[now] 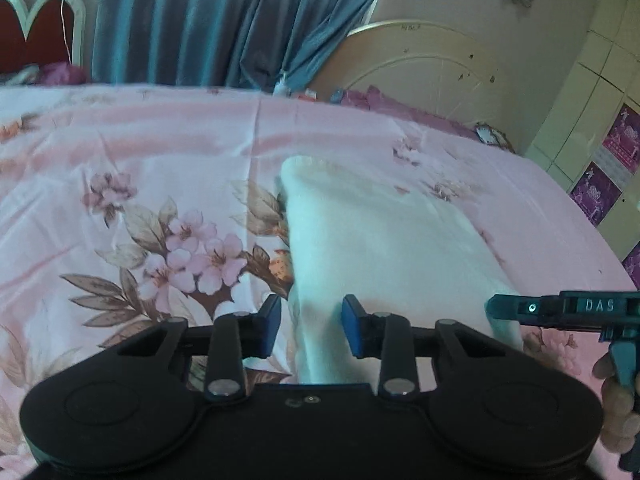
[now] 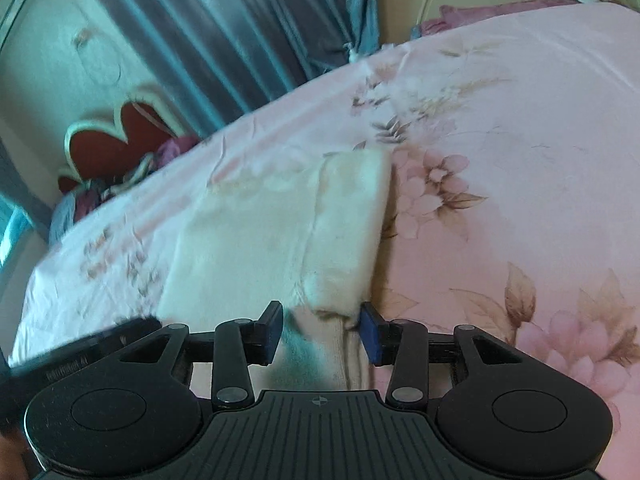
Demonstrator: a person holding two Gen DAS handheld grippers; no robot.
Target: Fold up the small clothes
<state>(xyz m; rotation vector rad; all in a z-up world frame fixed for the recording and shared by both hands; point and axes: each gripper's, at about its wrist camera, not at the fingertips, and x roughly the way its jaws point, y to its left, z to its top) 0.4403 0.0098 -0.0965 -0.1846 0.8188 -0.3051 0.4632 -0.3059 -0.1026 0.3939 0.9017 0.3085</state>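
A folded white cloth (image 1: 380,236) lies flat on the pink floral bedsheet (image 1: 160,152). In the left wrist view my left gripper (image 1: 312,326) hovers over the cloth's near left edge. Its blue pads (image 1: 354,328) stand apart, and a strip of sheet shows between the left pad and the cloth. My right gripper (image 1: 496,306) comes in from the right, side-on, by the cloth's near right corner. In the right wrist view the right gripper (image 2: 320,334) is open, with the cloth's (image 2: 280,232) thick folded corner just ahead of the gap and no pad touching it.
Blue curtains (image 1: 224,20) hang behind the bed and a cream headboard (image 1: 420,64) stands at the far right. A wardrobe (image 1: 600,100) with purple pictures lines the right wall. Purple bedding (image 2: 480,14) lies by the headboard. A hand (image 1: 616,400) holds the right gripper's handle.
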